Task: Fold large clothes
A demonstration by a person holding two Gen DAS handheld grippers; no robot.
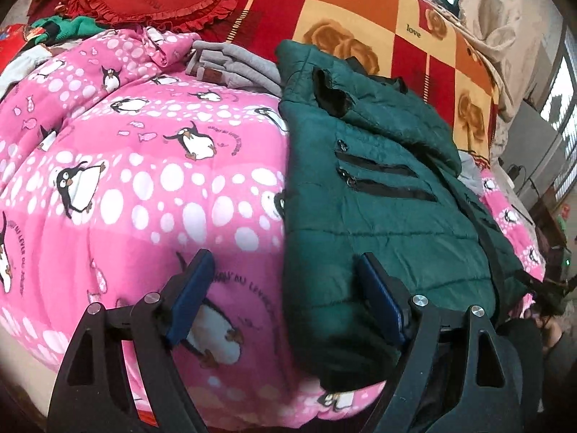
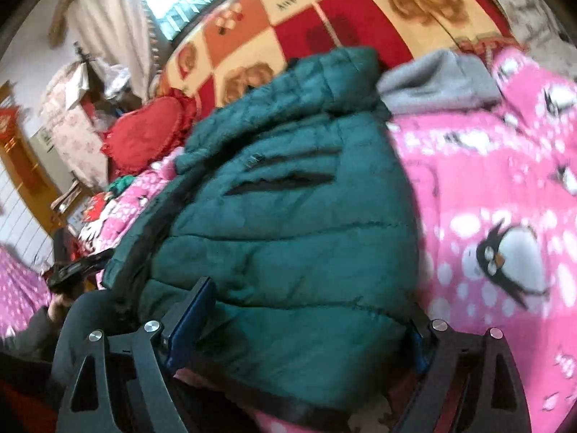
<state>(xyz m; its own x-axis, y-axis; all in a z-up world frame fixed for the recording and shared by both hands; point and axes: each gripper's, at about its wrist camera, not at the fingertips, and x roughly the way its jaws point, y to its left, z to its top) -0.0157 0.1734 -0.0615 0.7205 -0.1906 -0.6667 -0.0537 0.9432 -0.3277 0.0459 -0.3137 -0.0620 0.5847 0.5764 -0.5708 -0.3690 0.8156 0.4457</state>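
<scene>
Left gripper (image 1: 285, 296) and right gripper (image 2: 310, 321) hang spread apart, gripping nothing, over the puffy dark green quilted jacket (image 1: 389, 195), seemingly folded in half on the pink penguin-print duvet (image 1: 151, 180); further folds probably remain

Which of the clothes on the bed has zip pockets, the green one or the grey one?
The green jacket. Two dark slanted zip pockets run across its quilted front; the grey garment folded behind it shows only plain knit and a small brown patch.
</scene>
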